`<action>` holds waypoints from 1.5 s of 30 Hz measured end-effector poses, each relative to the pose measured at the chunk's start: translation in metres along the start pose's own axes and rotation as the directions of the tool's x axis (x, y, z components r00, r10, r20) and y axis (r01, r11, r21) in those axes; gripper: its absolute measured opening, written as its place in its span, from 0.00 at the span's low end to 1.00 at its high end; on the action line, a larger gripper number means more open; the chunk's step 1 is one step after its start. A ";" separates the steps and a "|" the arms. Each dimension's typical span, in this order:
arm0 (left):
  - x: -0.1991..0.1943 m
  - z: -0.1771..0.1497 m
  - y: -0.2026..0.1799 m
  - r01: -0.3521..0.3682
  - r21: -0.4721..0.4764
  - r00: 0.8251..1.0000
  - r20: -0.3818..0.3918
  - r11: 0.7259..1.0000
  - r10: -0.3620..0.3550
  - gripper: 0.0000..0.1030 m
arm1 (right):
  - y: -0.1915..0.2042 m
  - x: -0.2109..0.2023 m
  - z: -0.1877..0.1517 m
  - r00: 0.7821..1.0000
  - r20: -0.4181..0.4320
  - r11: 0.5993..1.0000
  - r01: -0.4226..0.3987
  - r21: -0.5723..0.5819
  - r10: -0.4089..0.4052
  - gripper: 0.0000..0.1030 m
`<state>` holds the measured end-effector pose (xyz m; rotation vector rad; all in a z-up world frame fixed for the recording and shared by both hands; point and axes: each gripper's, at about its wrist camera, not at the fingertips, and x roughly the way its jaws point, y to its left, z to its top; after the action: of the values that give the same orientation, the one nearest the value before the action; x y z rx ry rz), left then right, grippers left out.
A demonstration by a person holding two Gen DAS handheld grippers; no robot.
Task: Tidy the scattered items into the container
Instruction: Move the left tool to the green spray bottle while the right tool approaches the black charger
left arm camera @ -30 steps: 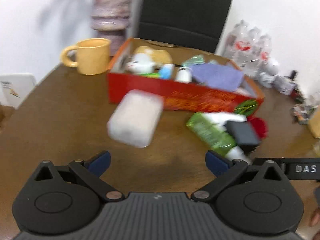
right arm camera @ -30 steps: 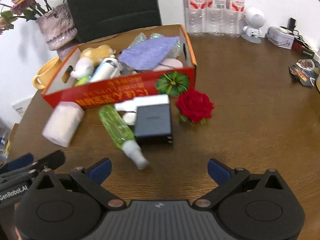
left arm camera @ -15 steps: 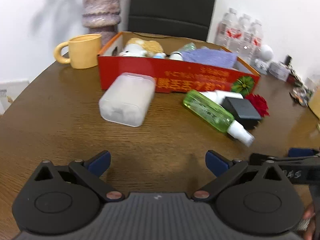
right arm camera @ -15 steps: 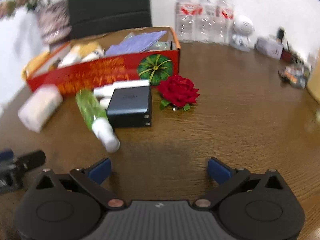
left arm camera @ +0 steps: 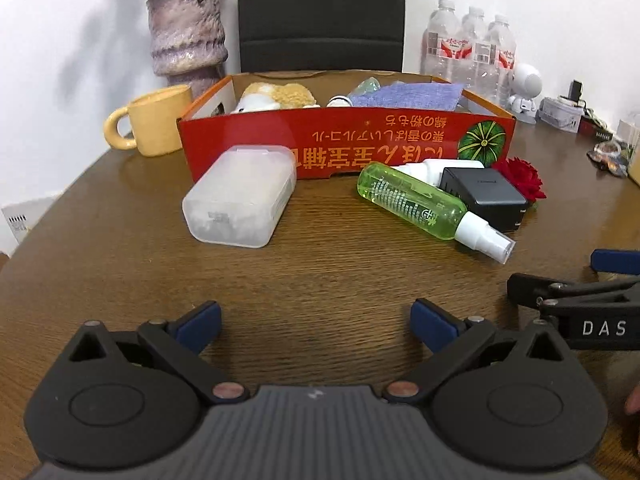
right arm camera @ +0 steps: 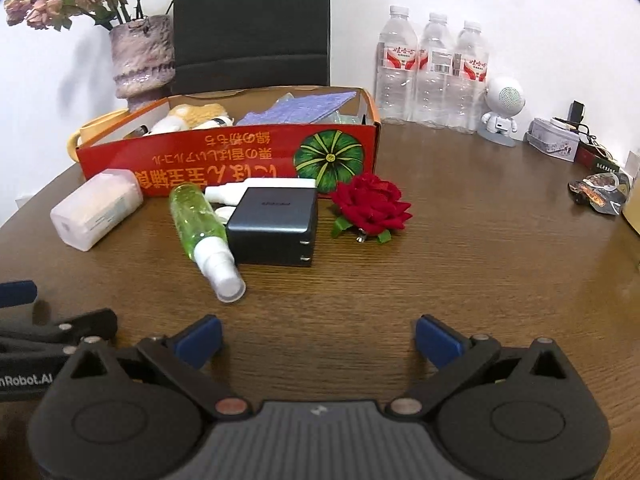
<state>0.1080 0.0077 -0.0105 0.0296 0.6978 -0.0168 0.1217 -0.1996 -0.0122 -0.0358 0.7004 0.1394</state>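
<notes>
Two sets of tongs hang low over a round wooden bench (left arm camera: pixel 320 272), each with its blue-tipped jaws spread wide and nothing between them. The left tongs (left arm camera: pixel 315 320) face a frosted plastic case (left arm camera: pixel 240 204) lying on its side just in front of the red cardboard box (left arm camera: pixel 348 144), its far end close against the box's front wall. The right tongs (right arm camera: pixel 318 338) sit beside them, facing a green spray bottle (right arm camera: pixel 198 216) that lies on the bench with its white nozzle towards the camera. Just beside the bottle rests a black charger block (right arm camera: pixel 276 220), prongs outward, with a white tube (right arm camera: pixel 260 190) behind it against the box. A red fabric rose (right arm camera: pixel 370 204) lies just right of the charger, near the box's corner with the printed green pumpkin. Inside the box are a plush toy (left arm camera: pixel 276 98) and a purple cloth (left arm camera: pixel 408 96), among other items hard to make out. A yellow mug (left arm camera: pixel 156 120) and a vase of dried flowers (left arm camera: pixel 186 36) stand left of the box; three water bottles (right arm camera: pixel 434 68) stand at the far right by the wall.
</notes>
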 end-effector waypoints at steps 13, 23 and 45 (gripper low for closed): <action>-0.003 0.020 -0.042 0.293 0.091 0.929 0.208 0.952 -0.306 1.00 | -0.074 -0.030 0.009 0.971 0.199 0.933 0.055 0.355 -0.132 0.88; 0.024 0.025 -0.040 0.071 0.138 0.997 0.003 0.988 -0.072 1.00 | -0.071 -0.013 0.005 0.993 0.121 0.935 -0.030 0.353 -0.014 0.88; 0.016 0.040 0.005 0.189 0.094 0.981 -0.068 0.978 -0.183 0.34 | 0.016 0.017 0.033 0.990 -0.008 0.986 -0.142 -0.087 0.142 0.61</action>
<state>0.1462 0.0114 0.0102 0.0606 0.7561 -0.2314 0.1535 -0.1787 0.0022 -0.0696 0.6988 0.3071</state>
